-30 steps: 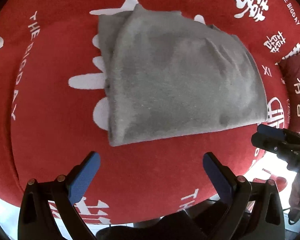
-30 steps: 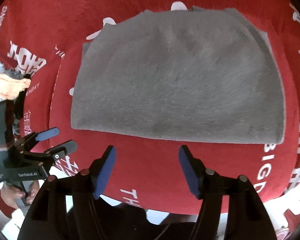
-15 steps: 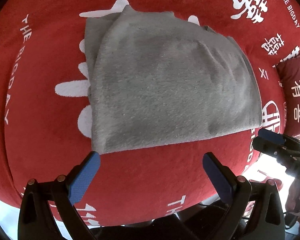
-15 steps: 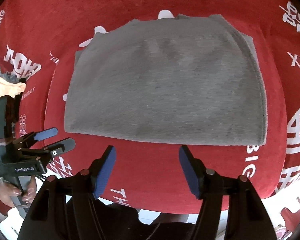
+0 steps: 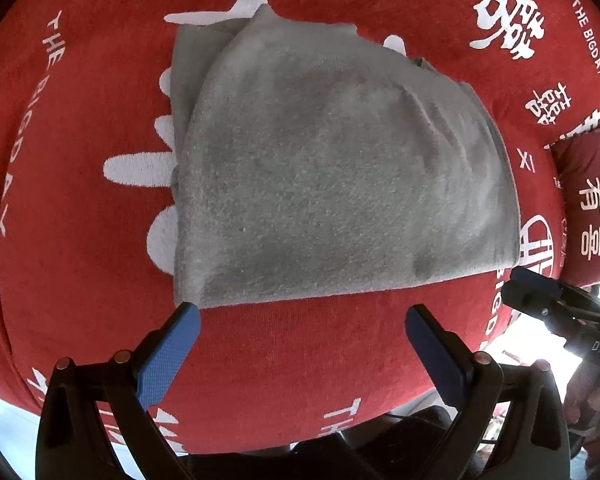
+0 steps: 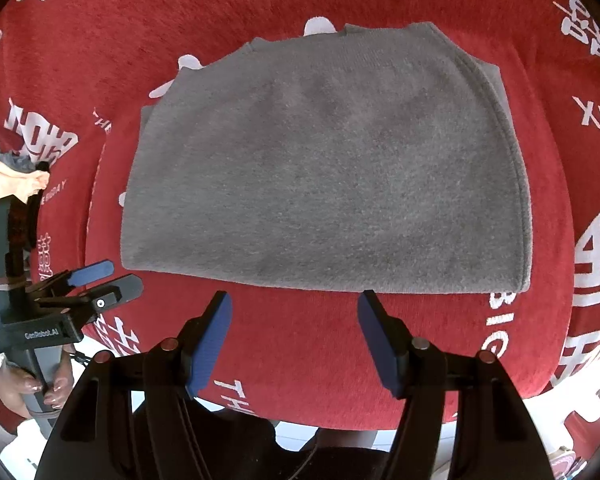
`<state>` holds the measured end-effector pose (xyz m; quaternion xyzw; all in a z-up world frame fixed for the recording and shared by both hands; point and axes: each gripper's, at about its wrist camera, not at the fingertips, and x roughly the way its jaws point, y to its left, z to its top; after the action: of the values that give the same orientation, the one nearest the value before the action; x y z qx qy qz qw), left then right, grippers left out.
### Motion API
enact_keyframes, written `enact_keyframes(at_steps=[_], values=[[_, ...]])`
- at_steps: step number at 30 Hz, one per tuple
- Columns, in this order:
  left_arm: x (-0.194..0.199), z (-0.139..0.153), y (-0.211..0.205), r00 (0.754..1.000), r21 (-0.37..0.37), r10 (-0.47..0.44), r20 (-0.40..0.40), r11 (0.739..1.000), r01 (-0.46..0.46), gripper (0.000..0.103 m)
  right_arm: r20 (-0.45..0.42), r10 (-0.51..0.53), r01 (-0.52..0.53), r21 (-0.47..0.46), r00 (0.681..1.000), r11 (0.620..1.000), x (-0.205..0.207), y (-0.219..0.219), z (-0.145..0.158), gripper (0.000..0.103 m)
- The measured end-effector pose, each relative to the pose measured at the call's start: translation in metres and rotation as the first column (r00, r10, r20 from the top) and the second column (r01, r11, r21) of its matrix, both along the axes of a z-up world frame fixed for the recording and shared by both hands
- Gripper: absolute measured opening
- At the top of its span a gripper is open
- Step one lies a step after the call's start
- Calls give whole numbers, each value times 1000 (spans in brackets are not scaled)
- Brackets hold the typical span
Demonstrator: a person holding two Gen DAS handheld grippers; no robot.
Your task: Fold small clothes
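Observation:
A folded grey garment (image 5: 340, 176) lies flat on a red cloth (image 5: 80, 240) with white print. My left gripper (image 5: 302, 312) hangs open just short of the garment's near edge, its left blue pad (image 5: 168, 352) close to the near left corner. In the right wrist view the same grey garment (image 6: 328, 168) fills the middle, and my right gripper (image 6: 294, 300) stands open with its tips just short of the near fold. Nothing sits between either pair of fingers. Each gripper shows at the edge of the other's view: right gripper (image 5: 536, 292), left gripper (image 6: 108, 276).
The red cloth (image 6: 320, 360) drops off at the near edge, with pale floor below. A red cushion (image 5: 584, 200) with white characters lies to the right. Pale orange and blue-grey clothes (image 6: 12, 172) sit at the left. A hand (image 6: 40, 384) holds the left gripper's handle.
In both views the garment sits slightly lower and nearer the fingertips than a second ago. In the left wrist view it has also shifted left. Both pairs of jaws stay as wide as before.

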<state>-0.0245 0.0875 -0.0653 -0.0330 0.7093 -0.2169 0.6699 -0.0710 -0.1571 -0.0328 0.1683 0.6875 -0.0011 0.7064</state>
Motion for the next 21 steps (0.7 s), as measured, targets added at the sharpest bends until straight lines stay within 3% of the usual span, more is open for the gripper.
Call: enact_keyframes(at_steps=[21], values=[[-4,-8,22,994,-9,110,12,994,-110,103,-18,22,-22,3,1000,1000,9,-6,-15,69]])
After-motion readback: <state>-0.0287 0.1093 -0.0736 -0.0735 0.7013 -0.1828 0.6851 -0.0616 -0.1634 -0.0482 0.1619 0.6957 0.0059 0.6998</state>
